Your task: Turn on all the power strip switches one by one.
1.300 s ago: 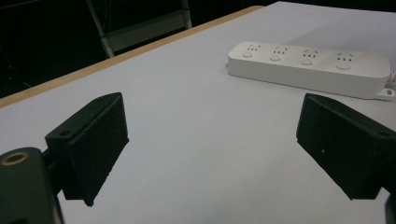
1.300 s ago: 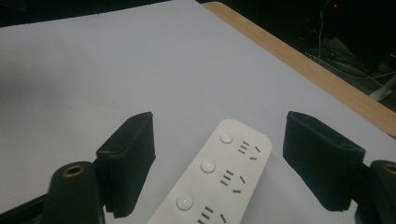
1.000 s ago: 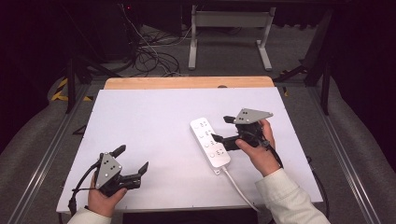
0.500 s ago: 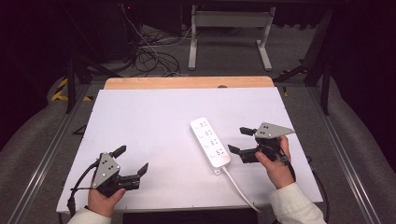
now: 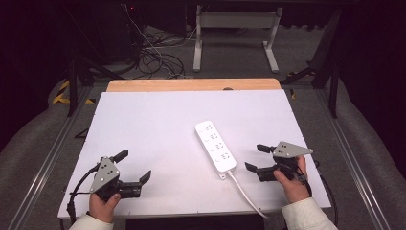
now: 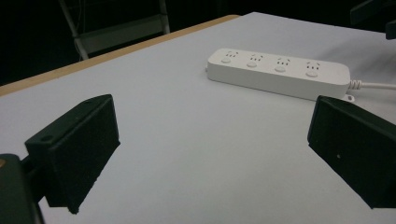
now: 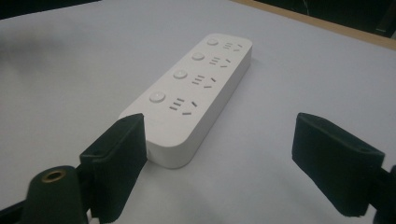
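Fingers of both grippers stand wide w/ nothing between them. Right gripper (image 5: 256, 158) jaws have just been opening, empty, just beside the cord end of the white rectangular plastic power strip (image 5: 215, 146); left gripper (image 5: 132, 164) hangs well apart, near the front left corner of the white table top (image 5: 158, 110).

Strip lies flat at mid-table, slightly diagonal, four sockets + four round buttons facing up, white cord (image 5: 245, 194) trailing off toward the front edge. In the right gripper view the strip (image 7: 196, 88) sits just ahead of the left jaw, not touching.

Handling, as a guess: rigid shell, light, smooth & prob. a bit slippery on the pads; not fragile. Best hold looks to be across the short width, pads on the two long side walls, near the middle so it won't pivot. Cord is soft and may drag or tug.

Around: wooden strip (image 5: 191, 85) along the far table edge, cables on the floor beyond. Nothing on the table blocks the approach.
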The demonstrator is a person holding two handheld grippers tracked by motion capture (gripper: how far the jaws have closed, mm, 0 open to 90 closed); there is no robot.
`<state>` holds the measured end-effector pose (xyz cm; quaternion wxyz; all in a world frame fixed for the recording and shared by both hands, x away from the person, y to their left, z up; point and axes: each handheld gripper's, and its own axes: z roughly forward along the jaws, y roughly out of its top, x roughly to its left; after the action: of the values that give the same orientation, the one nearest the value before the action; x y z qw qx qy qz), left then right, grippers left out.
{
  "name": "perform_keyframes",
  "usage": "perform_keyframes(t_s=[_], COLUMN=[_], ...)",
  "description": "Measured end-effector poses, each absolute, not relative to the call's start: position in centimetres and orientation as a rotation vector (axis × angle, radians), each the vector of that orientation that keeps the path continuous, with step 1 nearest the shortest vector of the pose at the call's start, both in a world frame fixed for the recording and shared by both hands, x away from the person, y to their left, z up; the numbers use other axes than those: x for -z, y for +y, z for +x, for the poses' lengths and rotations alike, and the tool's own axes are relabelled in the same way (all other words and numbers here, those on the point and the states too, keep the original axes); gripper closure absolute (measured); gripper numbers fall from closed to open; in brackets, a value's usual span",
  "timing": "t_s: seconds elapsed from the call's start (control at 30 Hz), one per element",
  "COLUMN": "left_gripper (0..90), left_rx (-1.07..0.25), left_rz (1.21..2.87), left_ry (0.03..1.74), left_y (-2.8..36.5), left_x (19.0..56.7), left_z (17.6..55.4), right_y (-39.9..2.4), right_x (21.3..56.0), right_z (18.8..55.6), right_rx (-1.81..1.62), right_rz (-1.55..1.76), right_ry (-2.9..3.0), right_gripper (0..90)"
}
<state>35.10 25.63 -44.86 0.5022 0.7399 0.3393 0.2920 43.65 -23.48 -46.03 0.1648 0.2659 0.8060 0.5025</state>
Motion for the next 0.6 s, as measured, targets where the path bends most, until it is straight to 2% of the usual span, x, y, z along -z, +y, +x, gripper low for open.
perform_keyframes(t_s=[0.4,0.6], left_gripper=[3.5,3.5], left_rx=[-0.777,-0.738], left_rz=[1.798,1.799], left_ry=[0.840,0.878], left_y=[25.7,25.9], left_x=[45.4,45.5], left_z=[35.3,35.4], right_y=[-24.3,-24.3], right_x=[48.0,47.9], right_z=[42.8,43.0], right_rx=[-1.324,-1.358], right_rz=[0.829,0.877], right_ry=[2.351,2.330], right_gripper=[18.0,17.9])
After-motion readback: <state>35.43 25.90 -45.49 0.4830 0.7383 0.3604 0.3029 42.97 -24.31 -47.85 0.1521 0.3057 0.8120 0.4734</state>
